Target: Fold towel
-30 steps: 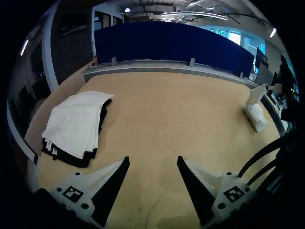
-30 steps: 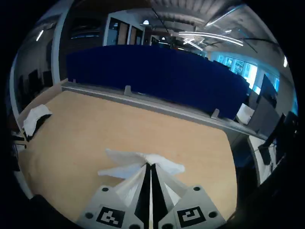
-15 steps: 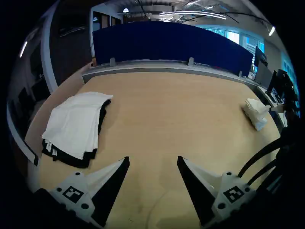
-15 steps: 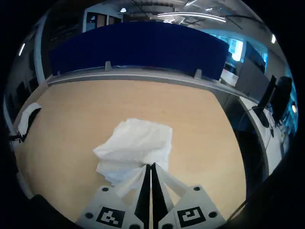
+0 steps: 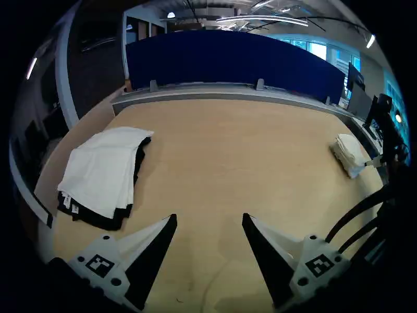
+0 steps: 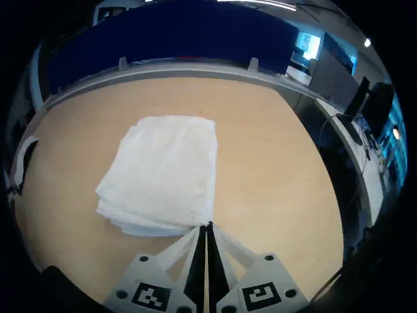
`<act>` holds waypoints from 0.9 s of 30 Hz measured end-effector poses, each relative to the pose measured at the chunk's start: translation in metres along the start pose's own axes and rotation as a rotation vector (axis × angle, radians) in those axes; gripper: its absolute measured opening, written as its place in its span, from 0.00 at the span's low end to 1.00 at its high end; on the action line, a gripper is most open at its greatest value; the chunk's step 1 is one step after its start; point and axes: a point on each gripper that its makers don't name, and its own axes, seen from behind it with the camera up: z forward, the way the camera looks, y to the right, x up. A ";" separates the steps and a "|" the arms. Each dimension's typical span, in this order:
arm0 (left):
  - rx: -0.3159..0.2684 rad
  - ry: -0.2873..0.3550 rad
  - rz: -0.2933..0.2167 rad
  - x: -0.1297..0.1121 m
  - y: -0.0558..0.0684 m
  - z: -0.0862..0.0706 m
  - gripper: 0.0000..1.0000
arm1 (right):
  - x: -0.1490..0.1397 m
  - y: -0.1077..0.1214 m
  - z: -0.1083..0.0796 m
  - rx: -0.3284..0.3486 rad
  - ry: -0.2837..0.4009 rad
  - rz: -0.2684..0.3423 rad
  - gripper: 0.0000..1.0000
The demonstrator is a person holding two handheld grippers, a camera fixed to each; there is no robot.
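Note:
A folded white towel [image 6: 161, 172] lies flat on the wooden table [image 6: 271, 156]. My right gripper [image 6: 207, 225] is shut, its tips pinching the towel's near right corner. In the left gripper view the same towel [image 5: 350, 152] sits small at the table's far right edge. My left gripper [image 5: 208, 219] hovers open over bare wood [image 5: 234, 146] near the front edge, with nothing between its fingers.
A stack of folded cloths, white on black [image 5: 104, 167], lies at the table's left side and shows at the far left edge [image 6: 21, 156] in the right gripper view. A blue partition [image 5: 234, 57] runs along the back. Black cables [image 5: 359, 219] hang at the right.
The right gripper has lowered the bunched towel from the air onto the table, where it now lies flat and folded. The left gripper has stayed still and open.

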 end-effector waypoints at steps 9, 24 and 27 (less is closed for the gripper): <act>0.004 0.002 0.000 0.003 -0.003 0.002 0.93 | 0.003 0.001 0.000 -0.013 0.009 0.009 0.09; -0.003 0.006 0.002 0.006 -0.002 0.000 0.93 | 0.007 0.018 -0.022 -0.097 0.049 0.005 0.75; -0.004 0.008 0.001 0.007 -0.003 -0.001 0.93 | 0.008 0.024 -0.028 -0.127 0.062 0.011 0.75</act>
